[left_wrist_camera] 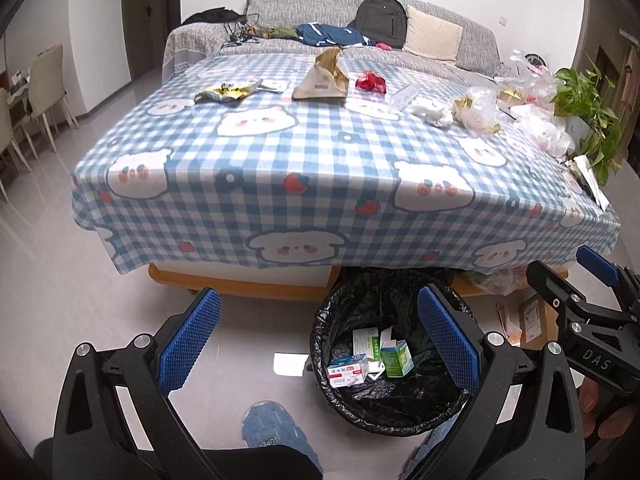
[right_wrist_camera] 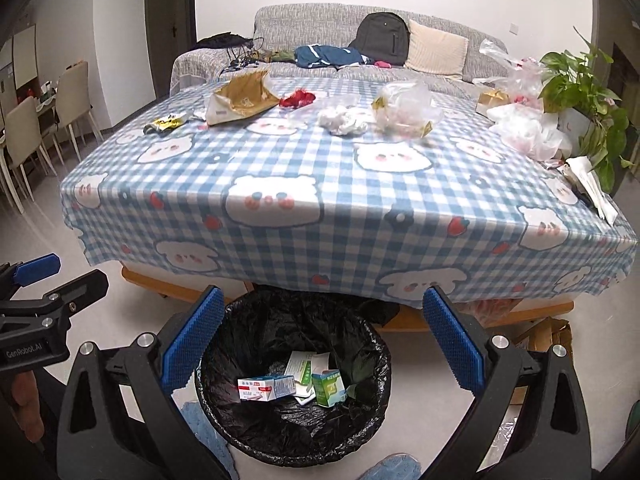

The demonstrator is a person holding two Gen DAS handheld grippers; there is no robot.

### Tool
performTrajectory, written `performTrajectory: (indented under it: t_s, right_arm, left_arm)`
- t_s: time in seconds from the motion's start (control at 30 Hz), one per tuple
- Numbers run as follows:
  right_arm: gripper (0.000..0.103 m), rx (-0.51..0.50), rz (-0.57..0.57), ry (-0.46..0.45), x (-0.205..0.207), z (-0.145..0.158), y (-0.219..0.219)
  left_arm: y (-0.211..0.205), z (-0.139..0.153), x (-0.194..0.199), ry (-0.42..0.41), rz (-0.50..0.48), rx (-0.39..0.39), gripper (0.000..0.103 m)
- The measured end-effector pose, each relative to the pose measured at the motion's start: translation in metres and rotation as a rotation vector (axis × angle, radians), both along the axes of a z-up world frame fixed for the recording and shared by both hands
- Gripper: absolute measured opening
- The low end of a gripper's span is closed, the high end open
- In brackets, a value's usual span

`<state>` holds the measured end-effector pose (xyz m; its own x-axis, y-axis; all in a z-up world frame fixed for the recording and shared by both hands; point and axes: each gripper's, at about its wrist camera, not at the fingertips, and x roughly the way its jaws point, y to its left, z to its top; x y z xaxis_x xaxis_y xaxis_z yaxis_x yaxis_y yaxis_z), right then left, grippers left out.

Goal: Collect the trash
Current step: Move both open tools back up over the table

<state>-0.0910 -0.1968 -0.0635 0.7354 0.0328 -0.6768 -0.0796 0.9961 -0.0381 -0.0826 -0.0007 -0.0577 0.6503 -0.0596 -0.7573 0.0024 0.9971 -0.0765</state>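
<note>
The left gripper [left_wrist_camera: 320,340] hangs low with its jaws spread wide, gripping nothing. Beside it, the right gripper [right_wrist_camera: 324,340] is likewise wide apart and empty, both pointing forward.

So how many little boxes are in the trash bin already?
3 that show in the bin: a red-and-white box on the left, a green box on the right, a flattened white-and-green one behind. More may be hidden.
</note>
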Motion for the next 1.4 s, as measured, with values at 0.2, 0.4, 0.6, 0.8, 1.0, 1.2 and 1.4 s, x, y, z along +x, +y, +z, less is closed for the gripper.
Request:
performTrajectory:
  t_s: [0.2, 0.4, 0.6, 0.8, 1.0, 1.2, 1.4]
  right_arm:
    - [0.095, 0.010, -0.004, -0.021, 0.007, 0.013, -0.009]
    - [0.095, -0.007, -0.002, -0.035, 0.023, 0.022, -0.014]
    - [0.095, -0.018, -0.016, -0.043, 0.052, 0.030, -0.025]
    - [0.095, -0.007, -0.032, -0.053, 0.082, 0.038, -0.033]
    - [0.095, -0.009, -0.023, -0.036, 0.111, 0.035, -0.031]
    - [0.095, -0.024, -0.003, -0.027, 0.139, 0.032, -0.024]
    - [0.095, -0.039, 0.034, -0.020, 0.170, 0.028, -0.015]
  left_arm:
    - [-0.003, 0.016, 0.009, -0.028, -0.006, 0.002, 0.097]
    - [-0.013, 0.026, 0.026, -0.043, -0.025, 0.009, 0.097]
    - [-0.017, 0.030, 0.055, -0.036, -0.036, 0.013, 0.097]
    - [-0.021, 0.040, 0.087, -0.050, -0.048, 0.012, 0.097]
    - [-0.019, 0.041, 0.118, -0.043, -0.052, 0.009, 0.097]
    - [-0.013, 0.031, 0.151, -0.028, -0.043, 0.020, 0.097]
    - [-0.006, 0.031, 0.183, -0.024, -0.025, 0.028, 0.097]
